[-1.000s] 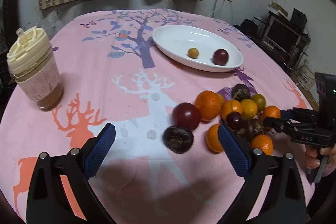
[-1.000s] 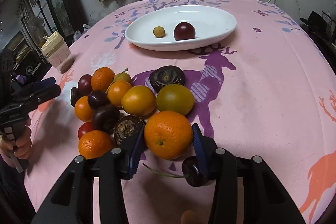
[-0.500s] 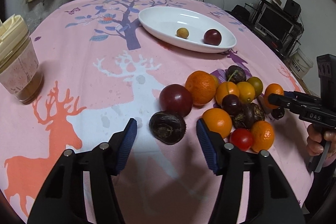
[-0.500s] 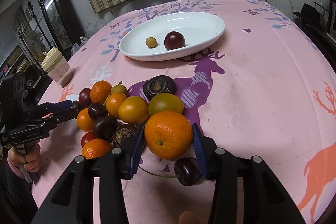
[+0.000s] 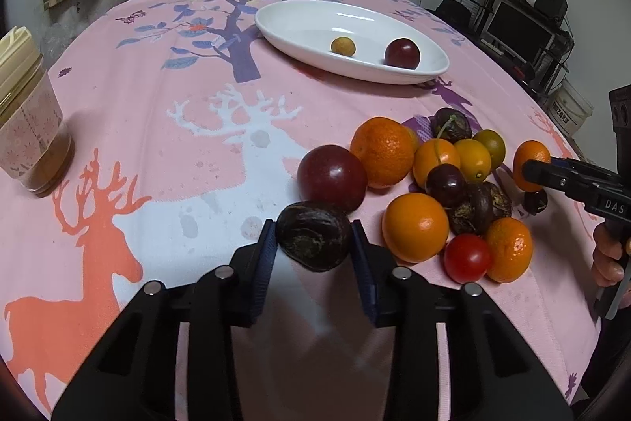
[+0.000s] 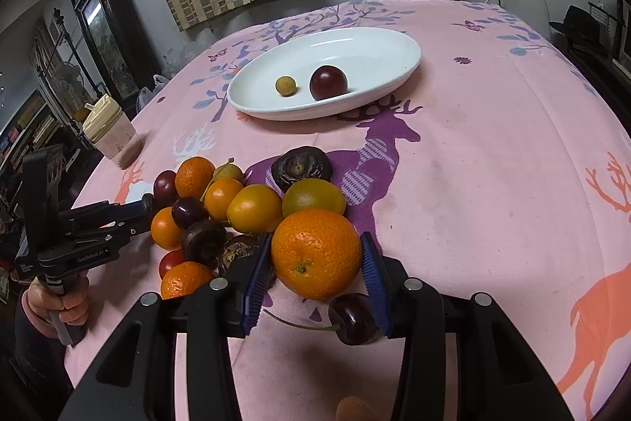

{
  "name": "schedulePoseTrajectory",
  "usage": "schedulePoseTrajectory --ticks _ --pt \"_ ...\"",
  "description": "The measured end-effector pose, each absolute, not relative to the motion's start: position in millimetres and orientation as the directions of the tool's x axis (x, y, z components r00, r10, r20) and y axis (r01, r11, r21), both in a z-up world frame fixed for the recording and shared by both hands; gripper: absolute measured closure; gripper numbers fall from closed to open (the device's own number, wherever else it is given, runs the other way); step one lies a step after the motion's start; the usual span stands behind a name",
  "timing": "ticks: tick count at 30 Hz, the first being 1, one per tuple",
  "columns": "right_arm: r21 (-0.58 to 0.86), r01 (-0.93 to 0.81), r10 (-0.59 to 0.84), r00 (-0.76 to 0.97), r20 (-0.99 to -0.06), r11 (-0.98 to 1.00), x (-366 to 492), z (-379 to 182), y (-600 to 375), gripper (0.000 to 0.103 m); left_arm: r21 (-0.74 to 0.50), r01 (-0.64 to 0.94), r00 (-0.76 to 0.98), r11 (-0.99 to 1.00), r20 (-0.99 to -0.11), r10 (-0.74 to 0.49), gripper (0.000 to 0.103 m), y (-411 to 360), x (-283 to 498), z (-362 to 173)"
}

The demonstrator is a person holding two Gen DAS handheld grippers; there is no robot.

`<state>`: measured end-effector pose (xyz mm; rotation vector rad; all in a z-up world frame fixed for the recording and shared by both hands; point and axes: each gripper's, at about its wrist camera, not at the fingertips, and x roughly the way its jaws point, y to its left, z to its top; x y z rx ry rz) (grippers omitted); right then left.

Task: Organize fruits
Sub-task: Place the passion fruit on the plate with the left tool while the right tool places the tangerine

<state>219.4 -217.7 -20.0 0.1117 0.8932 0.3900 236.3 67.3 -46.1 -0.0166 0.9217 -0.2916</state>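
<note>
Fruits [image 5: 434, 184] beside "DAS"-marked hand-held gripper [image 5: 530, 176]

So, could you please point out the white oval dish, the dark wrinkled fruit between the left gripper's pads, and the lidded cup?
White oval dish [image 5: 276, 26]: left wrist view, bare rim.
Dark wrinkled fruit [image 5: 313, 237]: left wrist view, centre.
Lidded cup [image 5: 27, 145]: left wrist view, side wall.

In the left wrist view, the lidded cup [image 5: 27, 113] is cut off by the left picture edge, and the person's hand [image 5: 609, 255] on the right gripper's handle is cropped at the right edge. In the right wrist view, a small orange fruit [image 6: 353, 410] runs off the bottom edge, and a dark wrinkled fruit [image 6: 240, 249] lies partly hidden behind one blue pad [image 6: 258, 275]. Whether the cherry [image 6: 355, 318] touches the other pad cannot be told.
</note>
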Motion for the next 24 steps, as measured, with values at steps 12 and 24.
schedulePoseTrajectory --ticks 12,24 --pt "0.300 -0.309 0.430 0.655 -0.621 0.903 264.7 15.8 -213.4 0.058 -0.196 0.245 0.649 0.949 -0.695 -0.311 0.066 56.2 282.1 14.5" --pt "0.355 -0.188 0.388 0.641 -0.663 0.916 404.6 -3.2 -205.1 0.058 -0.179 0.193 0.592 0.965 -0.763 -0.260 0.066 11.5 425.6 7.6"
